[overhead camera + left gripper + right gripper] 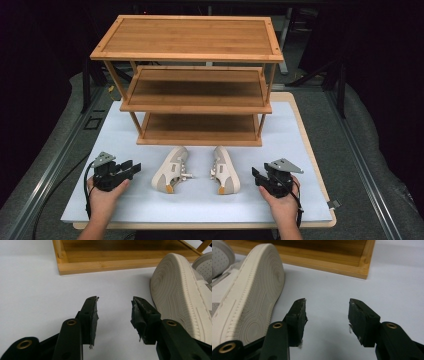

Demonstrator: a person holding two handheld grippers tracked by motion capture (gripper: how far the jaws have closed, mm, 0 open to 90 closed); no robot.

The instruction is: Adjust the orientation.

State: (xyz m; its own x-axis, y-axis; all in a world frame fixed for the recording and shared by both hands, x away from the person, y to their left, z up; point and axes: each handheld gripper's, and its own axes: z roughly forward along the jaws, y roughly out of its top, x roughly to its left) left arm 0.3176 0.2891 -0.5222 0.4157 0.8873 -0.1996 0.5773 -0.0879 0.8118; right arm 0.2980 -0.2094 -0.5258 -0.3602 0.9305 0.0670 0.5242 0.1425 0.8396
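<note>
Pre-grasp stage — nothing picked up yet. Both hands rest on the white table mat [125, 200] at the near edge, one either side of the pair of off-white low-top sneakers.

Left gripper [134, 167]: jaws spread, nothing between them, seen clearly in the left gripper view [114, 305]. Right gripper [256, 175]: same story, jaws apart over bare mat in the right gripper view [327, 305]. No pad touches a shoe.

Shoes: both lie tipped on their sides in front of the three-tier bamboo shoe rack [190, 42], just short of its bottom shelf. Left sneaker [171, 170] and right sneaker [225, 170] sit near each other, uppers facing inward, pale ribbed rubber soles turned outward toward the grippers. The left gripper view has the left sneaker's sole [180, 297] just beside its right jaw; the right gripper view has the right sneaker's sole [249, 302] just beside its left jaw. Tan patch at each heel, straps or laces in the middle — too small to tell which.

My read: the job is racking the shoes, one per gripper. All three shelves look vacant.

Next move calls for:
- swinging each gripper inward so its jaws straddle a graspable edge — heel collar or sidewall, not the flat sole
- closing firmly; the sole is broad and probably too wide to span
- lifting clear of the mat before going forward, since the bottom shelf lip is close

Risk: a side-lying shoe may skid on the smooth mat when nudged.
</note>
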